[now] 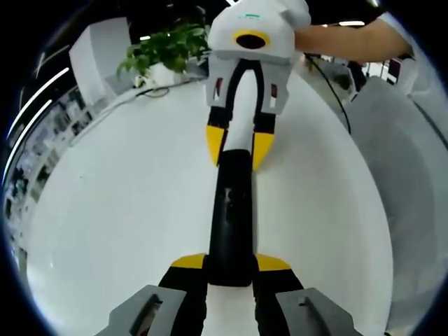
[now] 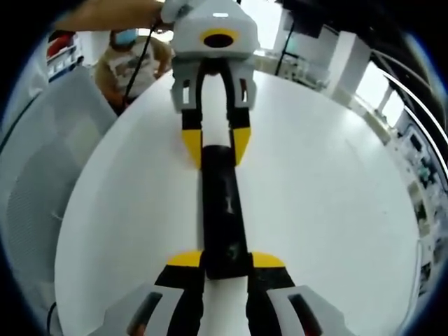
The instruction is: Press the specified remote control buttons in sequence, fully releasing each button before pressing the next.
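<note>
White and round, the table [image 1: 126,210] carries a long black remote control [image 1: 229,217] that both grippers clamp, one at each end. Seen from the left gripper view, the left gripper [image 1: 231,264] rises from 6 o'clock with its yellow-tipped jaws narrowed tight on the near end of the remote, while the right gripper [image 1: 238,148] reaches in from 12 o'clock and pinches the far end. A potted green plant [image 1: 168,45] stands at the table's far edge toward 11 o'clock (a person's forearm [image 1: 350,38] stretches across toward 1 o'clock). The right gripper view gives the mirror picture: the right gripper [image 2: 225,260] holds the near end at 6 o'clock, the left gripper [image 2: 215,147] grips the far end near 12 o'clock, and the remote runs straight between them over the tabletop. Whether it rests on the surface or hangs just above it cannot be told.
</note>
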A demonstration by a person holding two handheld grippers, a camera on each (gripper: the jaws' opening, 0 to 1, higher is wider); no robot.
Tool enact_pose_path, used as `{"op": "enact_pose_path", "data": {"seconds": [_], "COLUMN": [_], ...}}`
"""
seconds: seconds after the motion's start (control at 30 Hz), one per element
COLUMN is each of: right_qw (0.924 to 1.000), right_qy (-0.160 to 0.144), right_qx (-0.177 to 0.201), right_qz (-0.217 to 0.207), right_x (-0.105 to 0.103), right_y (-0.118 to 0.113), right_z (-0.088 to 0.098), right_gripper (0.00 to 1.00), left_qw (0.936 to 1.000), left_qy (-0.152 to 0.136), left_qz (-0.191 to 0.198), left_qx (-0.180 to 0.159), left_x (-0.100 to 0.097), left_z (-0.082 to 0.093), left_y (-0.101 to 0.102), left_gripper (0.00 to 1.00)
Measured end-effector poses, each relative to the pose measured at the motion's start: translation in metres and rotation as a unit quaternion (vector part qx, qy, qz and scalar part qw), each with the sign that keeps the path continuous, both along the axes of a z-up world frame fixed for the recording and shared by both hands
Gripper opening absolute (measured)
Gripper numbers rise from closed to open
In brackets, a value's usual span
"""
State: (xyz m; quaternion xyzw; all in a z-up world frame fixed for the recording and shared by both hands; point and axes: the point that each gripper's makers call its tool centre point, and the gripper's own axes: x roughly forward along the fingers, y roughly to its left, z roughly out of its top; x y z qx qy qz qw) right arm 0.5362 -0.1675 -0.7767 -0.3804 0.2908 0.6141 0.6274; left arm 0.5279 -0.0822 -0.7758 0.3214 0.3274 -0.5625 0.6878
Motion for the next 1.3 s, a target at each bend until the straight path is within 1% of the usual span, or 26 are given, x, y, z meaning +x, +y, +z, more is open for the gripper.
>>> {"op": "enact_pose_path", "data": {"seconds": [0.33,0.63,0.77,0.97,1.1,1.13,1.17,1.3], "right_qw": [0.9997,0.9984,0.9978,0.9961,0.9941,0.9933,0.9929,0.9915], "right_qy": [-0.025,-0.053,-0.064,-0.087,-0.106,-0.113,-0.115,-0.126], "right_qx": [0.004,0.007,0.006,0.004,0.004,0.005,0.001,0.003], "right_qz": [-0.004,-0.016,-0.014,-0.018,-0.025,-0.024,-0.027,-0.031], "right_x": [0.011,0.027,0.032,0.045,0.054,0.056,0.058,0.065], "right_y": [0.0,0.001,0.0,-0.001,0.0,0.001,-0.001,-0.001], "right_z": [0.006,0.007,0.009,0.012,0.014,0.015,0.015,0.015], "right_gripper": [0.19,0.19,0.19,0.19,0.19,0.19,0.19,0.19], "left_qw": [0.9996,0.9985,0.9981,0.9967,0.9955,0.995,0.9952,0.9944], "left_qy": [-0.028,-0.054,-0.061,-0.081,-0.094,-0.1,-0.097,-0.105], "left_qz": [-0.001,0.005,0.005,0.004,0.005,0.005,0.013,0.009], "left_qx": [-0.002,-0.003,-0.003,0.001,0.005,0.002,0.002,0.002], "left_x": [0.013,0.029,0.034,0.048,0.059,0.062,0.064,0.072], "left_z": [0.007,0.009,0.01,0.013,0.015,0.016,0.016,0.016], "left_y": [0.0,0.001,0.0,0.0,0.001,0.0,0.001,0.0], "left_gripper": [0.23,0.24,0.24,0.24,0.24,0.24,0.24,0.24]}}
